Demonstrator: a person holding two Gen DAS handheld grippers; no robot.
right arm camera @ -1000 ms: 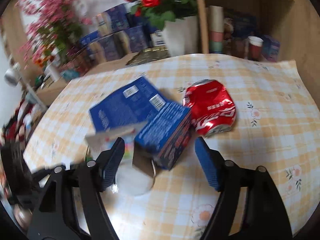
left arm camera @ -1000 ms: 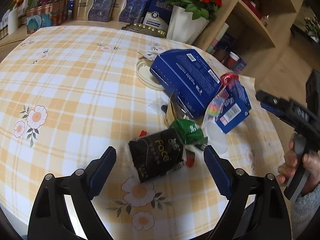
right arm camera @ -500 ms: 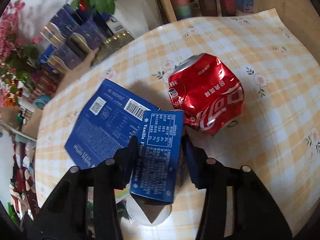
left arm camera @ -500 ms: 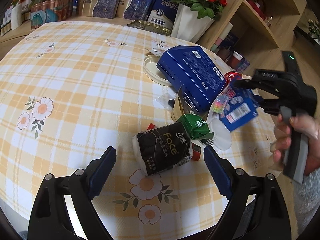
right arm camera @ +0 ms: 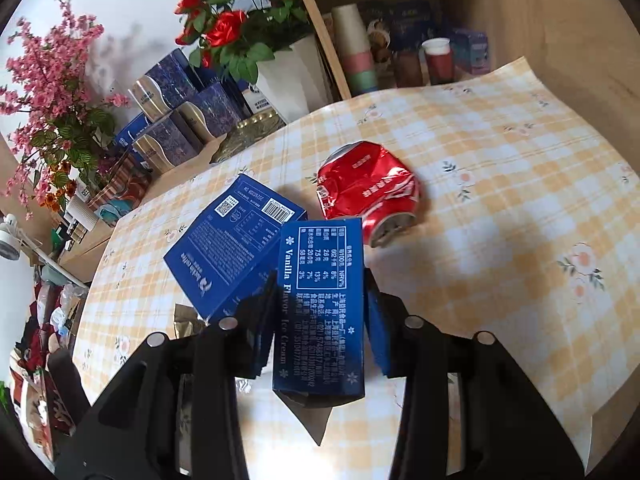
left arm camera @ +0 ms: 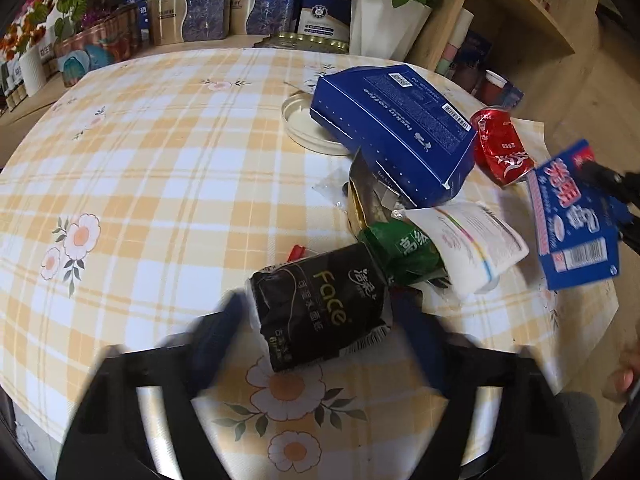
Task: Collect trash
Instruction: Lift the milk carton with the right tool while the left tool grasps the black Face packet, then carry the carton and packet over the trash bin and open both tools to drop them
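While we work through the litter, the piece in hand is the small blue ice-cream carton (right arm camera: 320, 304), pinched by its two long side faces in the right gripper (right arm camera: 320, 320) and held clear above the surface (right arm camera: 500, 200). It looks light and empty, thin card that would buckle under a hard squeeze, so the flat sides are the sensible place to hold it; its lower end is torn open and offers nothing firm. The jaws are closing a touch more on it. A second ago it lay on the cloth between wide jaws; half a second ago they had clamped it, and now it is lifted and swung off toward the edge, baring the white pouch (left arm camera: 476, 248) that it partly hid.

Our left gripper (left arm camera: 316, 324) straddles the black tissue pack (left arm camera: 320, 304), which lies on the cloth near the front edge. Its jaws are closing, blurred in the left view, and we judge they are not yet pressing on the pack. That pack is soft, plump and slick-wrapped, so it should give under pressure and is best taken across its middle. A second ago these jaws stood wide and farther back from it.

Around it lie a crumpled green wrapper (left arm camera: 404, 248), a big blue coffee box (left arm camera: 392, 136) resting on a cream lid (left arm camera: 304, 128), and a crushed red can (left arm camera: 502, 148), none of them moved.
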